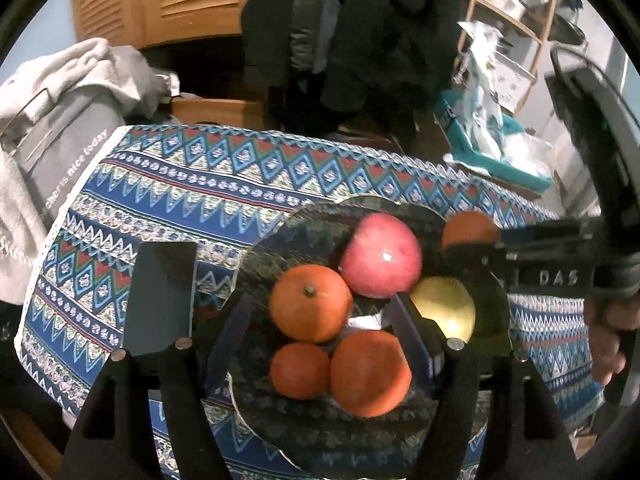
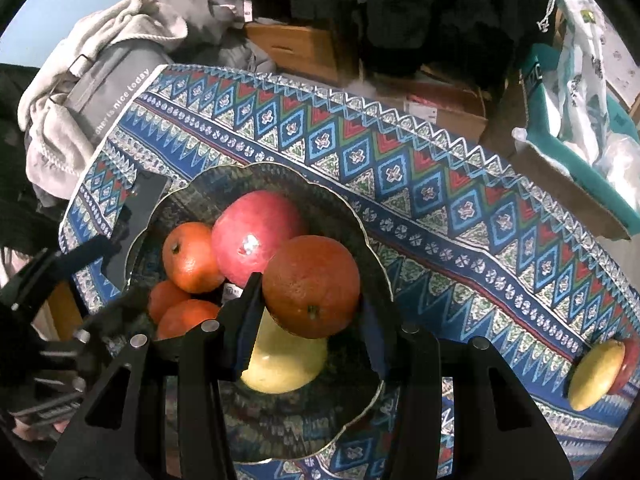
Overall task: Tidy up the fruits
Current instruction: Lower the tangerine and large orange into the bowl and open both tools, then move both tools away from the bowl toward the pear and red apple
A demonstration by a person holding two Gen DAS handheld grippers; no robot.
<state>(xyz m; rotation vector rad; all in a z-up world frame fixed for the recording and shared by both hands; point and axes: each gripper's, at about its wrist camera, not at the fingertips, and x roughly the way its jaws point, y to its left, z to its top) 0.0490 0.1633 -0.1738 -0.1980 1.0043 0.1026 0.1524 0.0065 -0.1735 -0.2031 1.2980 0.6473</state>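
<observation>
A dark glass bowl (image 2: 372, 268) on the patterned tablecloth holds a red apple (image 2: 256, 232), several oranges (image 2: 192, 258) and a yellow pear (image 2: 280, 364). My right gripper (image 2: 308, 336) is over the bowl with its jaws around a large orange (image 2: 312, 286); the right finger stands slightly apart from it. In the left wrist view the bowl (image 1: 280, 236) lies under my left gripper (image 1: 280, 304), which is open and empty above the oranges (image 1: 310, 302) and apple (image 1: 380, 256). The right gripper's orange (image 1: 470, 230) shows at the bowl's far side.
Another yellow pear (image 2: 596, 374) with a red fruit behind it lies on the tablecloth (image 2: 440, 184) at the right edge. A grey bag and towels (image 2: 100, 80) sit past the left table edge. A teal box with plastic bags (image 1: 492, 140) stands behind the table.
</observation>
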